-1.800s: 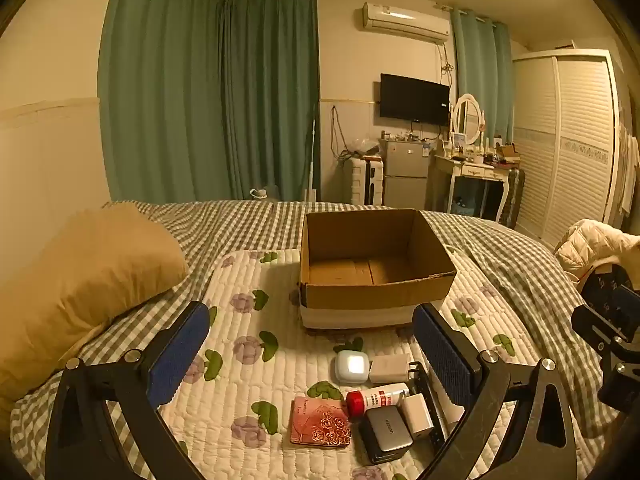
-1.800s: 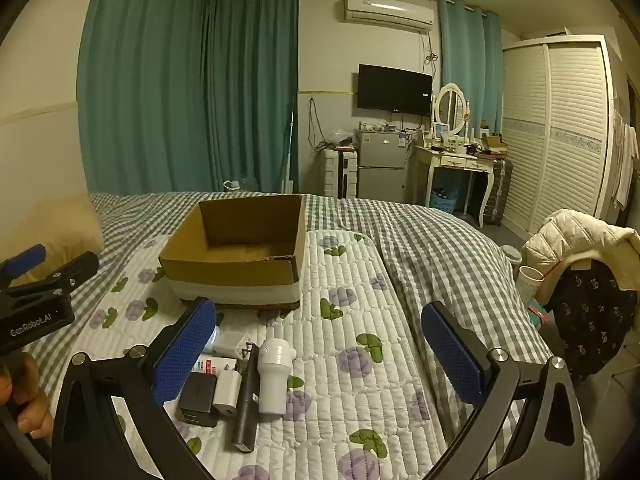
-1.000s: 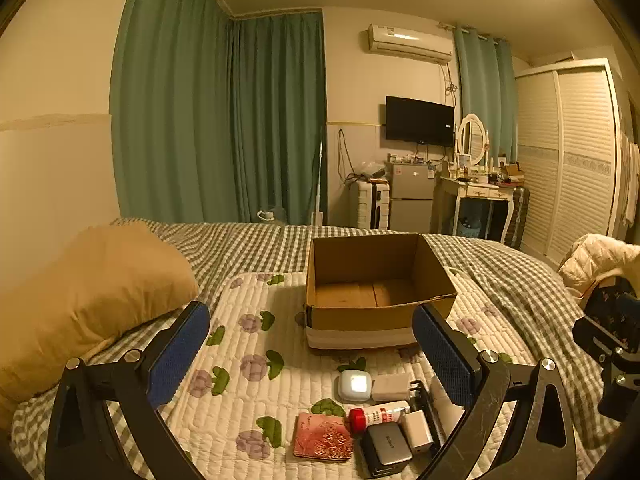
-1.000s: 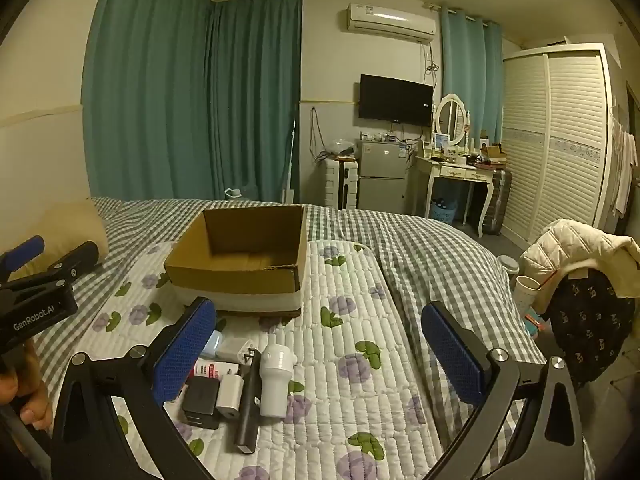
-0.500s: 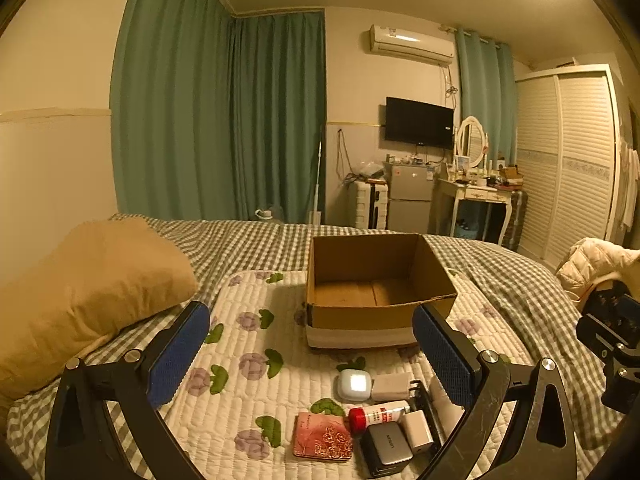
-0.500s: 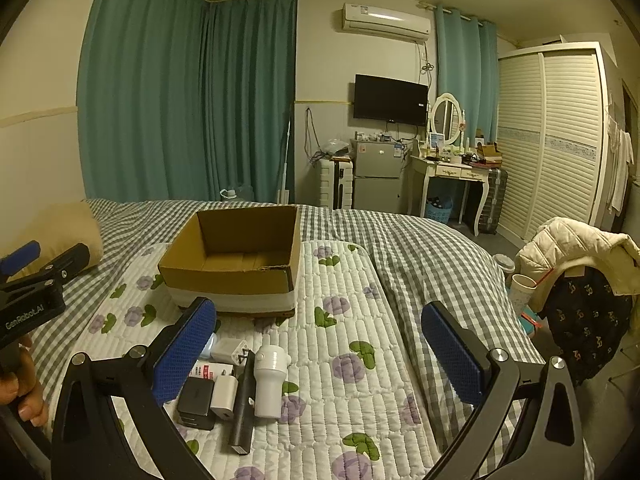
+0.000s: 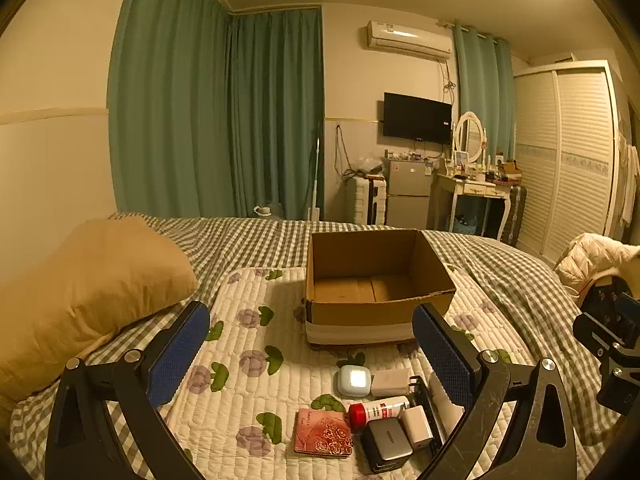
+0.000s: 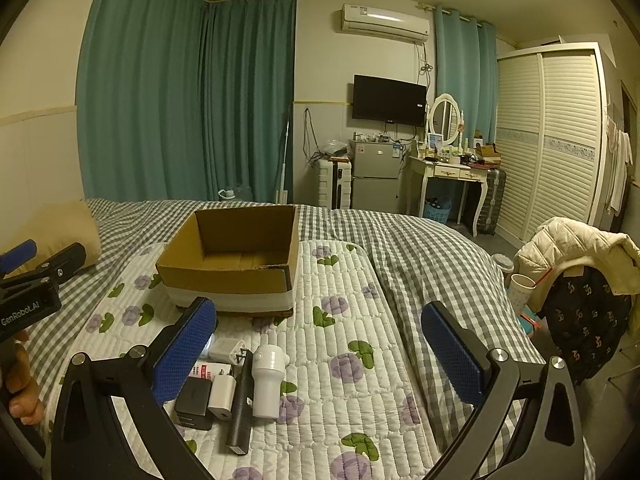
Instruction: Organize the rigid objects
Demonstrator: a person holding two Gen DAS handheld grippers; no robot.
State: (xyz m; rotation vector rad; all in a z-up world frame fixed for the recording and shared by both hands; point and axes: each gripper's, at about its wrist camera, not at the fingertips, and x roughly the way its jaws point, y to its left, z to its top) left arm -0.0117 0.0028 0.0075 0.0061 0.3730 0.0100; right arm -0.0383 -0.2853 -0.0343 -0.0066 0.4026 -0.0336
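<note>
Both the left gripper (image 7: 310, 348) and right gripper (image 8: 320, 342) hang spread and empty above tightly packed small rigid items (image 7: 380, 412) before the empty brown cardboard box (image 7: 372, 284); a grab could nudge, apparently touching, neighbours.

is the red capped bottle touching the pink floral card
Apart, narrowly. The left wrist view shows a thin strip of quilt between the red capped bottle and the pink floral card.
</note>
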